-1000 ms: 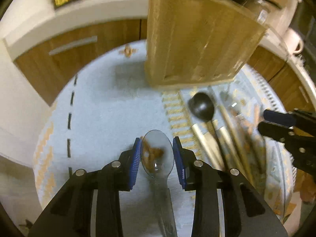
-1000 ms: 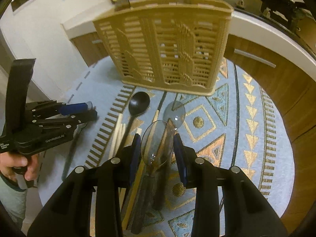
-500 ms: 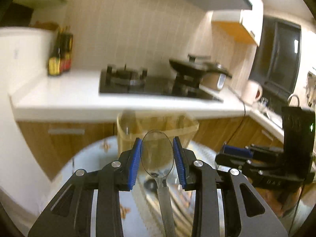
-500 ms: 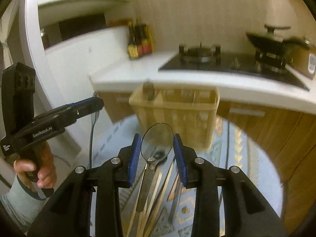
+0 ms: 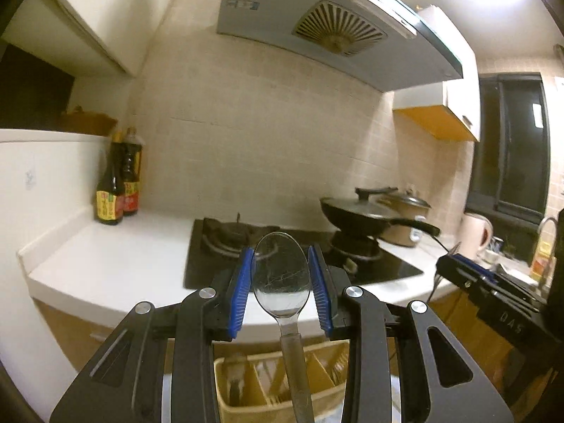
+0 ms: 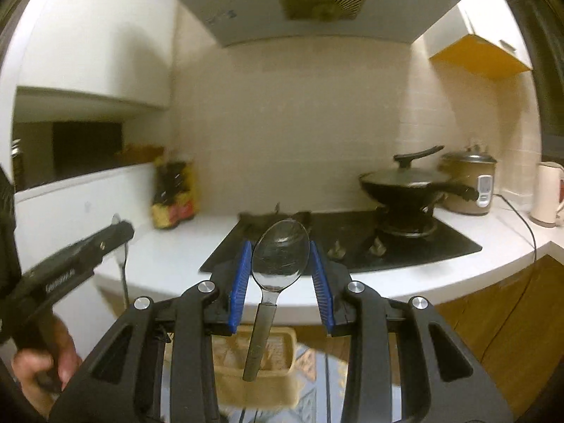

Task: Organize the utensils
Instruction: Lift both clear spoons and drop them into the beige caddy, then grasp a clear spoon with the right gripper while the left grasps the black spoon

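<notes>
- A kitchen corner fills both views: a white countertop (image 5: 116,264) with a rounded front edge, a beige tiled wall behind it and a grey extractor hood (image 6: 317,0) overhead; open air lies between both tools and the counter edge.
- Below the counter edge sits a beige slotted plastic utensil basket (image 5: 246,387), its dividers visible from above, on a patterned blue rug (image 6: 317,380).
- The left gripper (image 5: 281,290) has its blue pads clamped on the bowl of a clear plastic spoon (image 5: 282,275), bowl up, scratched, handle hanging down over the basket.
- The right gripper (image 6: 281,274) is likewise closed on a second clear plastic spoon with a grey handle (image 6: 278,264), tilted slightly, its handle tip above the basket.
- Each tool shows in the other's view, off to the side and apart.
- On the counter: a black gas hob (image 6: 352,243), a black lidded wok (image 6: 405,183), a brown rice cooker (image 6: 469,183), a white kettle (image 6: 546,194) and two dark sauce bottles (image 5: 118,183) at the left.
</notes>
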Demonstrator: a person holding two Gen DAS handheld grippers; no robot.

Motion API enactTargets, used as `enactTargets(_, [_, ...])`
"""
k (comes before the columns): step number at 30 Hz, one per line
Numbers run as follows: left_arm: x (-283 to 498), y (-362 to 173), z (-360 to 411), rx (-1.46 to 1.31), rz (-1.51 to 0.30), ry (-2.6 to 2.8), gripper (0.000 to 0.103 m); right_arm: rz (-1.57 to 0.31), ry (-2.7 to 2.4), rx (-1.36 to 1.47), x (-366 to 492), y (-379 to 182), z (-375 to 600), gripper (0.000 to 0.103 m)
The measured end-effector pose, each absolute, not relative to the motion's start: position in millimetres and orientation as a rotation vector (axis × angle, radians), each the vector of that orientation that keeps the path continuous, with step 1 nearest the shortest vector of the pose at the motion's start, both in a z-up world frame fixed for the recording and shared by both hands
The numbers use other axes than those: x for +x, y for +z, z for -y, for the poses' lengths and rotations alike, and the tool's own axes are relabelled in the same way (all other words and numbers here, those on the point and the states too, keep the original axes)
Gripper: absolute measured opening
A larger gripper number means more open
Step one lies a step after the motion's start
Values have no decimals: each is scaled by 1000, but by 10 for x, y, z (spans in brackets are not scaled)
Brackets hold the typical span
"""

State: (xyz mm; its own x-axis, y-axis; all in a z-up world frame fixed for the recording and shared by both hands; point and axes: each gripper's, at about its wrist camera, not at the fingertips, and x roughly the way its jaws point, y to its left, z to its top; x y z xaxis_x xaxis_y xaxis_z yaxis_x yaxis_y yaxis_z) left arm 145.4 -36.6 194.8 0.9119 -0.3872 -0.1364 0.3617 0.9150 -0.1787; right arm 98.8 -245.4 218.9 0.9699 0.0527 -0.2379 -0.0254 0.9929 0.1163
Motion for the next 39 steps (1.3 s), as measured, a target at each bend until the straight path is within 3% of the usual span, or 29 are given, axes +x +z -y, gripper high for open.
enactTargets(10, [1876, 1624, 573, -130, -135, -307, 31, -277, -3, 71, 1478, 1786, 2448, 31])
enactTargets(25, [1925, 1243, 641, -75, -228, -343, 32, -400, 45, 77, 1547, 1402, 2433, 31])
enactTargets(28, [1868, 1231, 588, -90, -257, -372, 44, -450, 75, 95, 1507, 1367, 2453, 33])
enactTargets(32, [1748, 1240, 459, -129, -303, -411, 53, -484, 112, 141, 1377, 1350, 2528, 51])
enactTargets(39, [1327, 1279, 163, -149, -361, -435, 55, -548, 135, 160, 1031, 1319, 2593, 51])
